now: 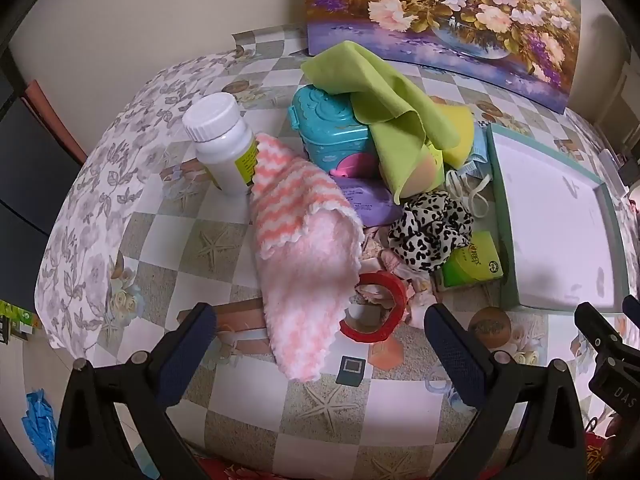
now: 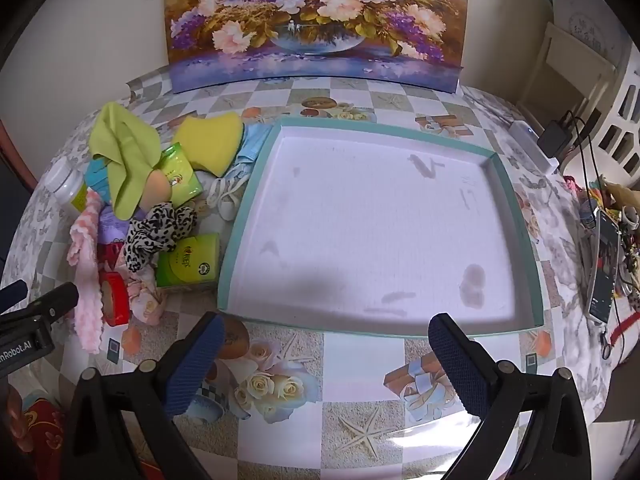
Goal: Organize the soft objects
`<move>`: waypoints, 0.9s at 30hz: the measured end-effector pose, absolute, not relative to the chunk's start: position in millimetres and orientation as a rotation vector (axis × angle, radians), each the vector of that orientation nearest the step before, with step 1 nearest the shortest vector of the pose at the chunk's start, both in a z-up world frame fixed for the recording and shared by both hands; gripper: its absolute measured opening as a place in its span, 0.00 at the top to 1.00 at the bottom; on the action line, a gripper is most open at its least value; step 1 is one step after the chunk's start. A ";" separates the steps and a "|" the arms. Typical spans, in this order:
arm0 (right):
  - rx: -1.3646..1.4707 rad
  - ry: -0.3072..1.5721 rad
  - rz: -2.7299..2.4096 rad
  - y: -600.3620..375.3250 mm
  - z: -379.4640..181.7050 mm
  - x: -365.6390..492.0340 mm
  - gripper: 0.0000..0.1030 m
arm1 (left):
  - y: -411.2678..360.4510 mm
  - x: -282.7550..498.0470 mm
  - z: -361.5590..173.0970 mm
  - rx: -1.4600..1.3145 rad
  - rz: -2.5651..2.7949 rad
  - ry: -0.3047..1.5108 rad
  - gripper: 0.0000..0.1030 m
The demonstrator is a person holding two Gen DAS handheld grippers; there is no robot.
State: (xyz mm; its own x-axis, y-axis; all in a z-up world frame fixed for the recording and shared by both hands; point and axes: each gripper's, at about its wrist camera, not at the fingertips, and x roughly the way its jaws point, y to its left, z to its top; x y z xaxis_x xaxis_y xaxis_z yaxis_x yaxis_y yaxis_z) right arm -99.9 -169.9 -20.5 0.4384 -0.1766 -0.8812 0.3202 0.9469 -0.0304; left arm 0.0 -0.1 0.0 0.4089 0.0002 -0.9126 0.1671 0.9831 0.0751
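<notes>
Two grippers are in view, and each has its jaws spread wide with nothing between them. The left gripper (image 1: pixel 320 344) hangs over the near end of the pink cloth (image 1: pixel 304 264); the right gripper (image 2: pixel 326 354) hangs over the table (image 2: pixel 360 364) just before the near rim of the tray (image 2: pixel 516 216).

There is one tray, with a teal rim and a white floor that carries some grey marks. To its left stands one heap of things. I count two cloths: the pink one, fluffy with orange and white zigzag stripes, which leans from the white bottle (image 1: pixel 222 144) down to the table; and one lime cloth (image 1: pixel 384 100), smooth and folded, draped over the teal box (image 1: pixel 332 132). There is one scrunchie (image 1: pixel 430 232) with black and white spots, which lies between the purple pack (image 1: pixel 368 200) and a green box (image 1: pixel 474 260). One yellow sponge (image 2: pixel 212 140) lies behind the heap, and a blue mask (image 2: pixel 250 148) (its white straps lie loose) rests against the left rim of the tray. One red tape roll (image 1: pixel 380 308) stands on its edge, touching the pink cloth. There are two green boxes, seen best in the right wrist view, and one bottle.

One flower painting (image 2: pixel 316 20) leans on the wall behind.
</notes>
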 end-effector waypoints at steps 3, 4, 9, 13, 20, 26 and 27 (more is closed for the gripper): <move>0.149 1.075 -0.310 -170.3 -20.3 -99.5 0.00 | 0.0 0.0 -0.2 0.161 -0.106 1.148 0.00; 0.149 1.076 -0.309 -170.0 -20.6 -99.6 0.00 | -0.6 -0.7 -0.8 0.161 -0.108 1.143 0.00; 0.149 1.076 -0.309 -170.4 -21.0 -99.7 0.00 | -0.7 -1.1 -1.2 0.159 -0.110 1.143 0.00; 0.150 1.077 -0.308 -170.2 -21.3 -99.7 0.00 | -1.6 -2.0 -1.3 0.157 -0.108 1.145 0.00; 0.147 1.079 -0.307 -168.8 -22.9 -100.3 0.00 | -2.4 -0.7 -3.2 0.170 -0.099 1.146 0.00; 0.147 1.080 -0.306 -168.4 -22.7 -99.9 0.00 | -1.8 0.0 -3.0 0.163 -0.102 1.143 0.00; 0.147 1.080 -0.306 -169.0 -22.4 -99.5 0.00 | -2.0 -0.1 -3.1 0.163 -0.102 1.143 0.00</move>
